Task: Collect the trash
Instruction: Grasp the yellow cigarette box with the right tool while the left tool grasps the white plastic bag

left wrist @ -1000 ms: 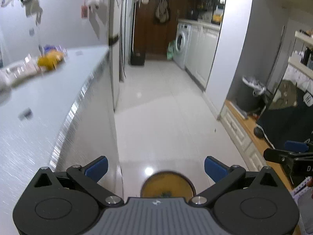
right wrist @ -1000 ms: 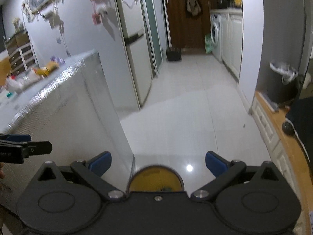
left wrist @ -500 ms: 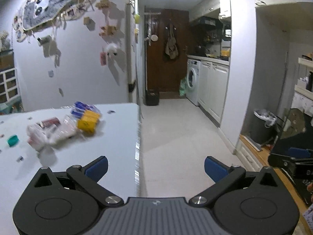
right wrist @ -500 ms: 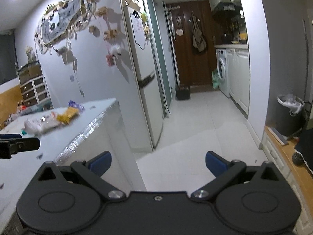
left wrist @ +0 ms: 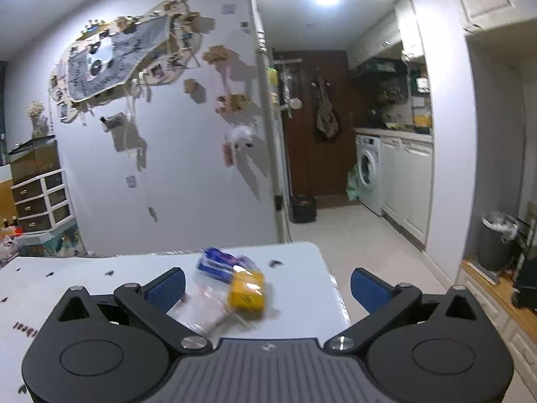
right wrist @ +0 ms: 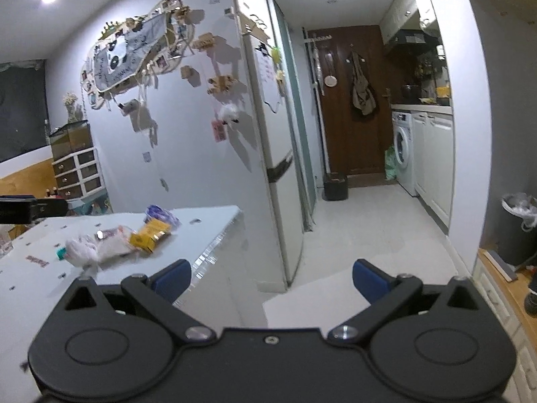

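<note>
Trash (left wrist: 231,285) sits in 1 loose cluster on the white tabletop (left wrist: 302,262), near its far right corner. From the left wrist view I make out a yellow packet (left wrist: 246,290), a blue-and-white wrapper (left wrist: 218,263) just behind it, and clear crumpled plastic (left wrist: 201,305) nearer me; motion blur hides finer detail. The right wrist view shows the same pile from further right, with a white crumpled wad (right wrist: 82,250) and a small teal item (right wrist: 61,253) at its left end.

Left hand-held gripper (left wrist: 266,283): jaws spread wide, nothing between them, hovering above the tabletop with the yellow packet roughly on its centre line. Right hand-held gripper (right wrist: 272,278): also spread wide and empty, off the tabletop's right edge, pointing down the corridor over the floor.

A grey bin (right wrist: 517,228) with a white liner stands by the right wall, well apart from the tabletop. I judge it the likely drop point, though I cannot confirm that.

Step in hand, as I read it: approach, before the 1st pick. Nothing is collected yet.

Next move, my judgement: lower the left hand-held gripper onto the yellow packet, the firmest-looking piece, and close squarely across it. The clear film beside it touches the packet and may drag along or slip. The right one needs to swing left before it can reach anything.
</note>
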A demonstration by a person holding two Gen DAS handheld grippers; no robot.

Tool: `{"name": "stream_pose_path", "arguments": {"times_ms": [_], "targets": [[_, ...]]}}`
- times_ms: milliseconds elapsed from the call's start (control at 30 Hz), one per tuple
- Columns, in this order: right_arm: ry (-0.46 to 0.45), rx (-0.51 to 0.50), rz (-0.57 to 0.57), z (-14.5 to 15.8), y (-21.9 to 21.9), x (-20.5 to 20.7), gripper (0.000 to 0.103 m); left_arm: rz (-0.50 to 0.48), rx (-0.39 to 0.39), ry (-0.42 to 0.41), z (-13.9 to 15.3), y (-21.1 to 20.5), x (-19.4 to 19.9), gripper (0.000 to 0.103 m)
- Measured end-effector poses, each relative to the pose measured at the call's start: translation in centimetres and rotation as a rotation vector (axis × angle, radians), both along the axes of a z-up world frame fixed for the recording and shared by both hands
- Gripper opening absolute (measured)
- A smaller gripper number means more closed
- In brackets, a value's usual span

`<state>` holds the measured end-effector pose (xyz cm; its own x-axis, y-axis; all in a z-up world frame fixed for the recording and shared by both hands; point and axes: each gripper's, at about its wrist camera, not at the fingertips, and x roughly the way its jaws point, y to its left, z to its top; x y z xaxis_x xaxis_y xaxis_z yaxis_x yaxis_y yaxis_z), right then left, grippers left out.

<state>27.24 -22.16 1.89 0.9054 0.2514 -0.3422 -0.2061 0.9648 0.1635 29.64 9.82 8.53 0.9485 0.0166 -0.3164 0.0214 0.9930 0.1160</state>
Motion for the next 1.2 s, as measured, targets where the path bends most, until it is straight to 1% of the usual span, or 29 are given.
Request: {"name": "stream_pose_path", "arguments": {"times_ms": [200,267,333,467,567,633,733,833,967,1033,1100,1200], "targets": [[-0.02,-0.005,0.037,1.9,3.5,2.2,0.103,0.052,-0.027,-0.018,0.2,3.5,4.6,0.103],[-0.013,0.001,0.05,2.5,4.6,3.4,0.103,0.067,-0.053,-0.019,0.1,4.7,6.4,0.103],[-0.004,0.006,0.062,3.0,5.8,4.7,0.103,0.094,-0.071,-0.012,-0.6,5.9,8.0,0.103],[0.005,0.005,0.083,3.8,8.2,6.9,0.103,0.175,-0.054,0.03,-3.1,8.0,10.5,0.103],[0.023,0.015,0.091,4.2,9.8,9.0,0.103,0.185,-0.075,0.068,-5.2,10.0,11.2,0.103],[0.038,0.019,0.09,4.3,10.9,10.5,0.103,0.208,-0.103,0.09,-6.4,11.6,11.5,0.103],[0.049,0.023,0.085,4.2,12.6,12.5,0.103,0.249,-0.111,0.114,-7.7,13.5,11.7,0.103],[0.082,0.048,0.076,3.6,14.5,14.8,0.103,0.288,-0.154,0.119,-8.3,15.2,11.8,0.103],[0.123,0.071,0.055,2.9,16.7,17.3,0.103,0.302,-0.212,0.12,-8.9,16.7,11.7,0.102],[0.149,0.086,0.057,2.6,18.0,18.6,0.103,0.315,-0.22,0.117,-9.1,17.1,11.9,0.1],[0.176,0.093,0.084,2.2,19.4,20.1,0.103,0.322,-0.221,0.12,-9.4,17.3,12.0,0.097],[0.202,0.088,0.126,1.2,21.2,22.0,0.103,0.318,-0.242,0.133,-9.8,17.3,12.1,0.096]]}}
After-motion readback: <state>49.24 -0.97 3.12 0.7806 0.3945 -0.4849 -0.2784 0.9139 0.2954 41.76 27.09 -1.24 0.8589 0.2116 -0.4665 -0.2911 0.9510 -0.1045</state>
